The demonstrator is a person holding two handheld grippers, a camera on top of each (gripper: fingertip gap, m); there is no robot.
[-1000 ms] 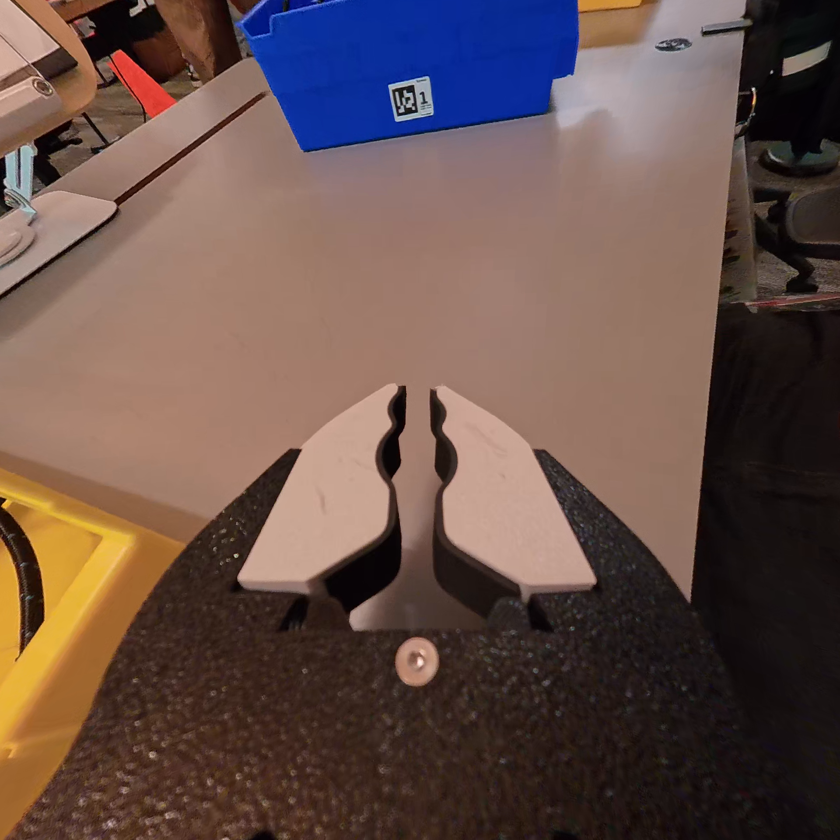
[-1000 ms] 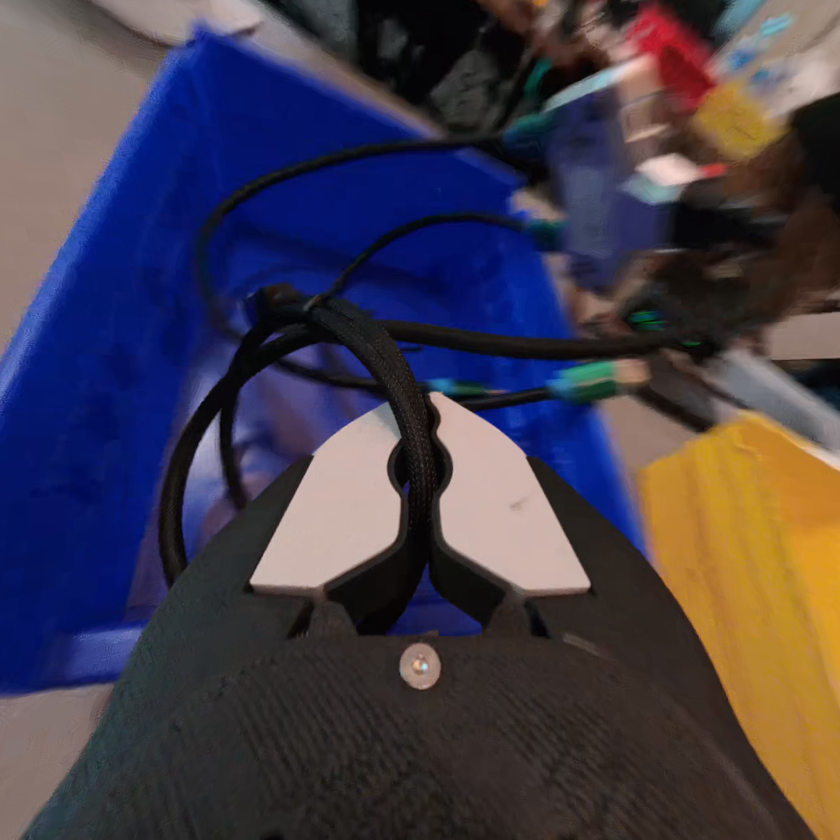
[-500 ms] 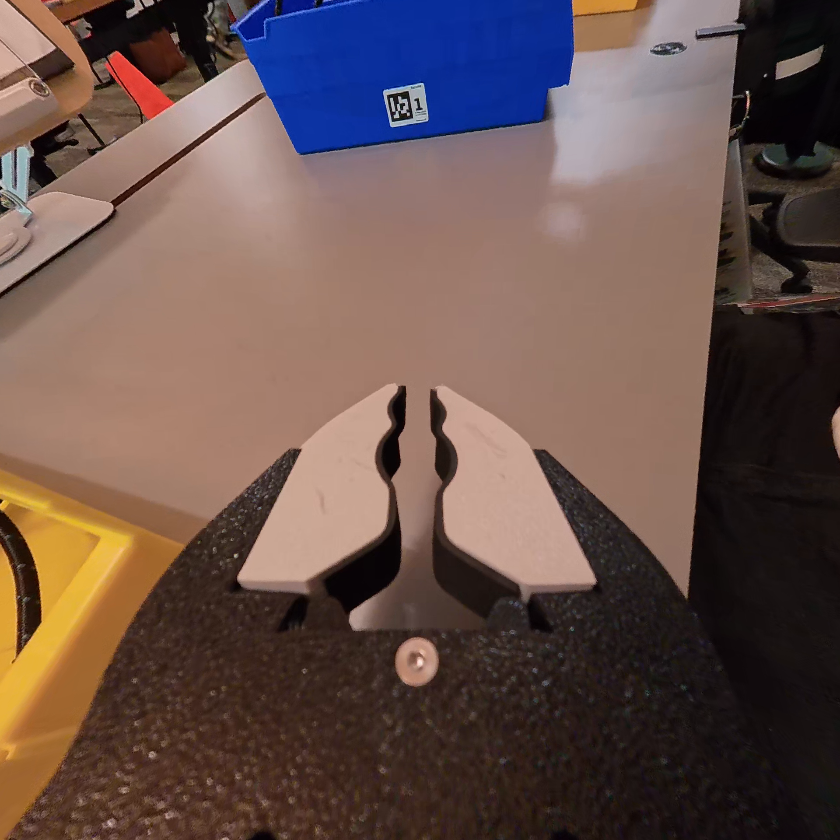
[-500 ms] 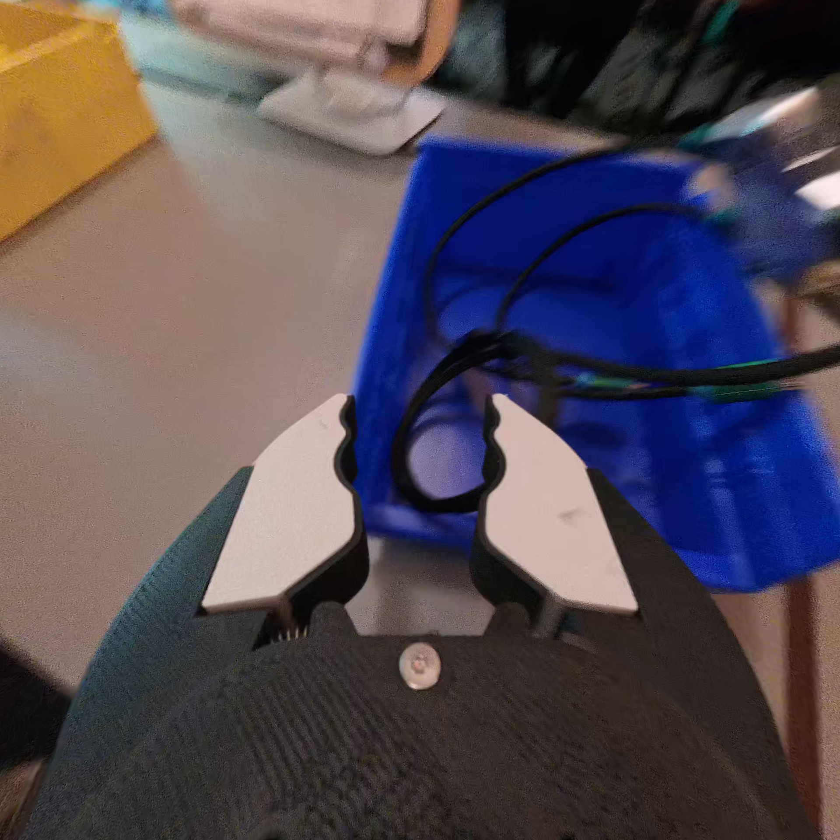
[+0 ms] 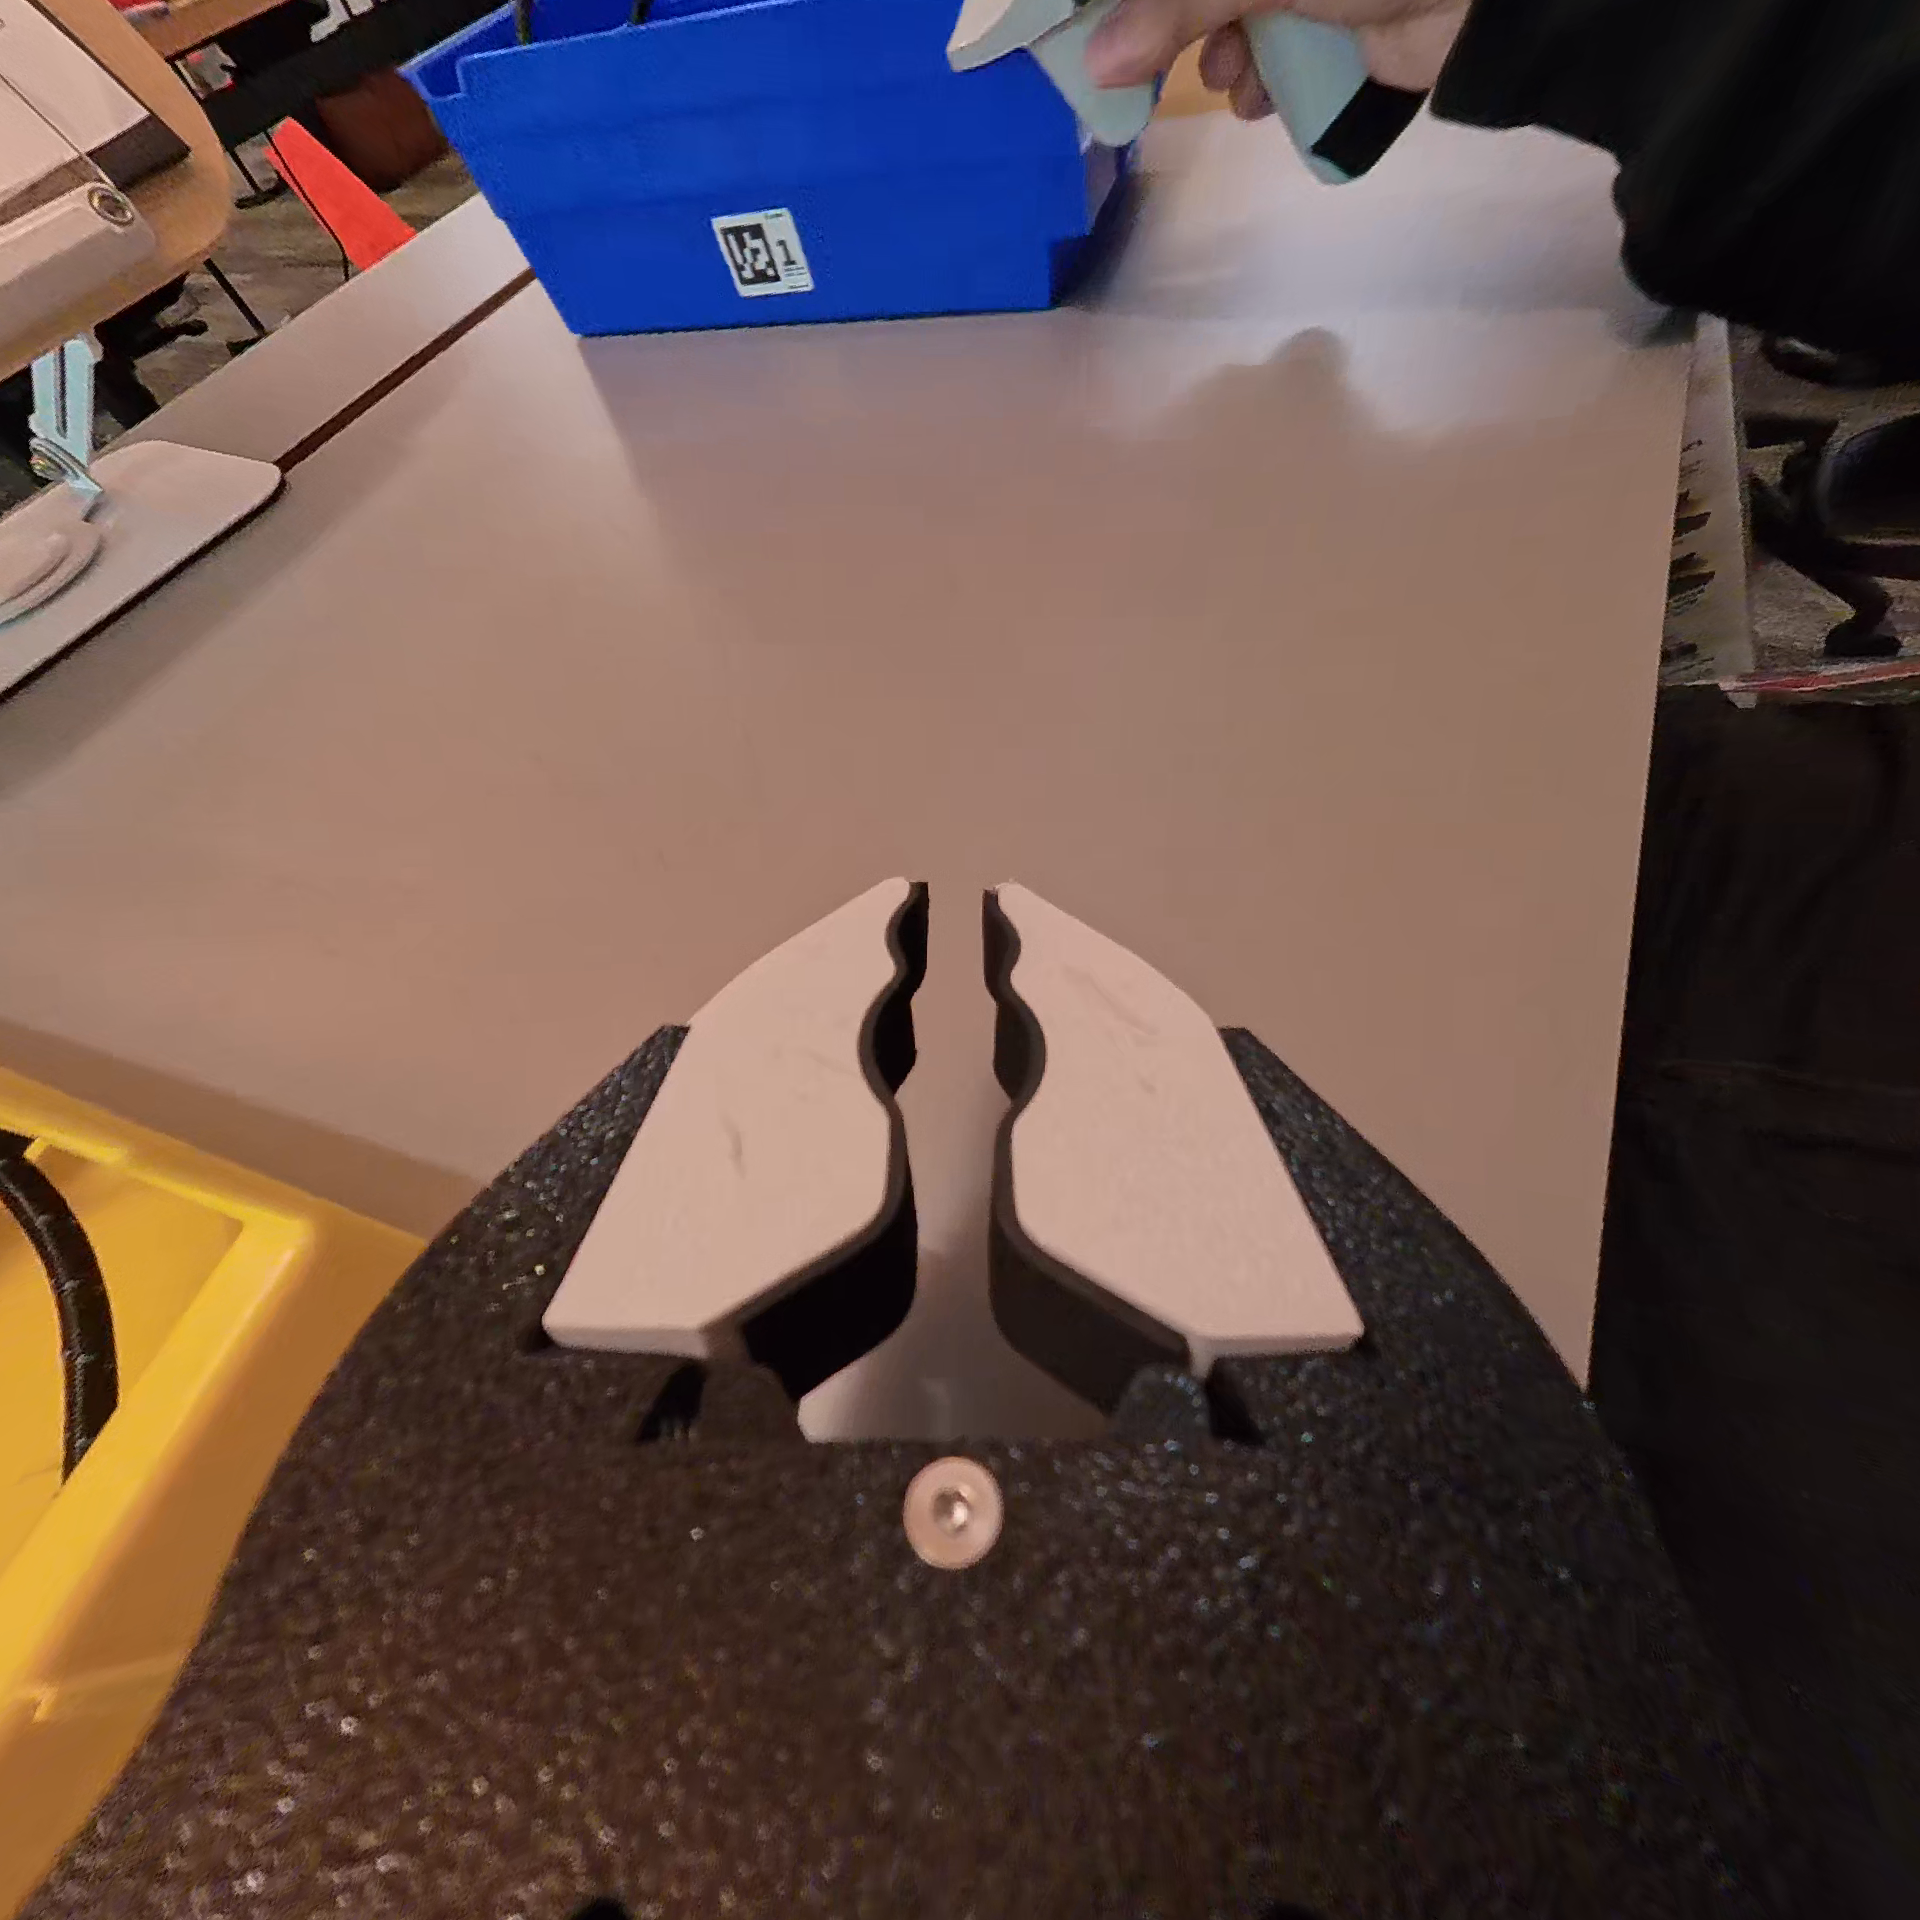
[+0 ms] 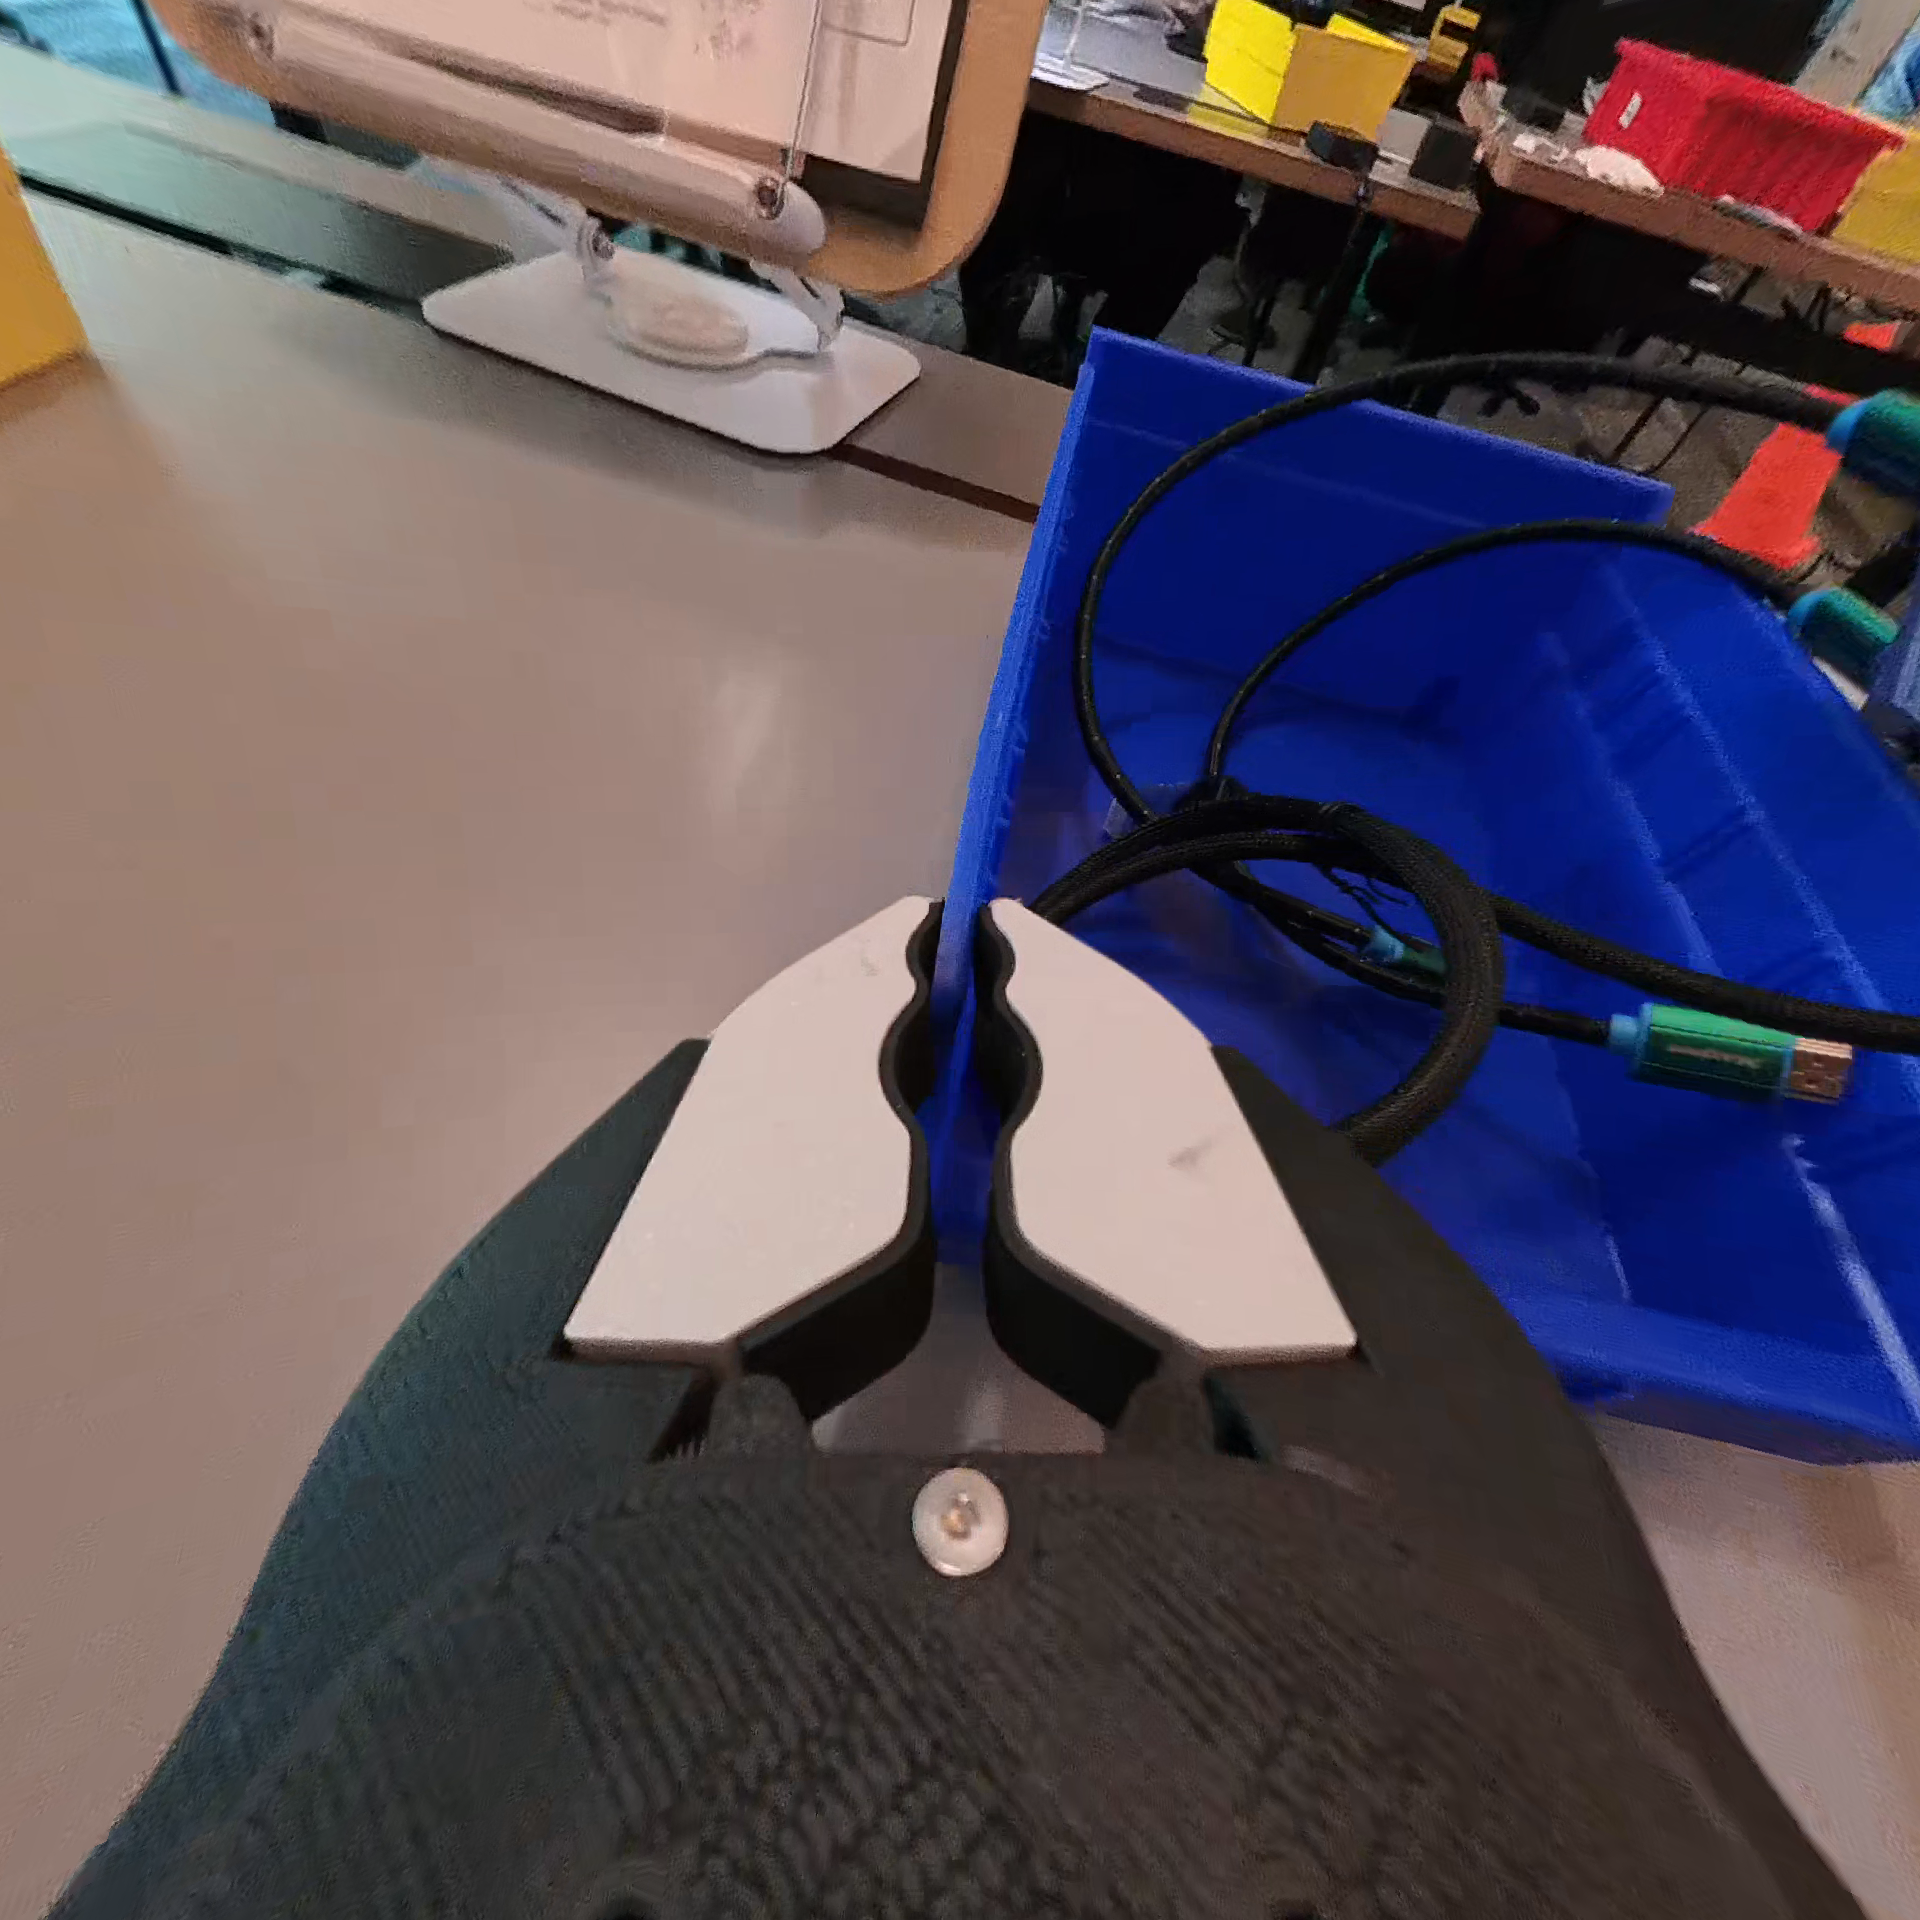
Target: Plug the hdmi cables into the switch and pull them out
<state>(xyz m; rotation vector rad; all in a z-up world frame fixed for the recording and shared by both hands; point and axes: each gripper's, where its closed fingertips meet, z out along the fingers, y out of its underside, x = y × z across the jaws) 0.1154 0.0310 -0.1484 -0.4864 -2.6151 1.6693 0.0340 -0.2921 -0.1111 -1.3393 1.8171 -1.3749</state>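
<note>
Grey table (image 5: 935,623), smooth and lightly glossy, in a workshop with cluttered benches and red and yellow bins beyond.

Left gripper (image 5: 956,899): held low over the near part of the table, fingers drawn almost together with only a narrow slit between the tips, nothing in them.

Right gripper (image 6: 961,914): fingers likewise nearly closed, a thin gap left, empty; tips sit just in front of the near left corner of the blue bin (image 6: 1039,727). In the left wrist view the same tool shows at the far right, a hand (image 5: 1247,42) wrapped round its pale handle, beside the bin.

Blue bin, far end of the table (image 5: 790,125): open-topped, a square black-and-white tag on its front wall.

HDMI cables (image 6: 1455,935): black, braided, coiled loosely inside the blue bin, two loops arching up over its far wall. One green plug (image 6: 1725,1060) with a metal tip lies free near the right side of the bin; two more green ends hang at the far right rim. No switch can be made out.

Yellow bin (image 5: 156,1351): near left corner, a black cable (image 5: 83,1320) curving inside it.

Pale monitor stand (image 6: 675,343): on the far left of the table, flat base down.
</note>
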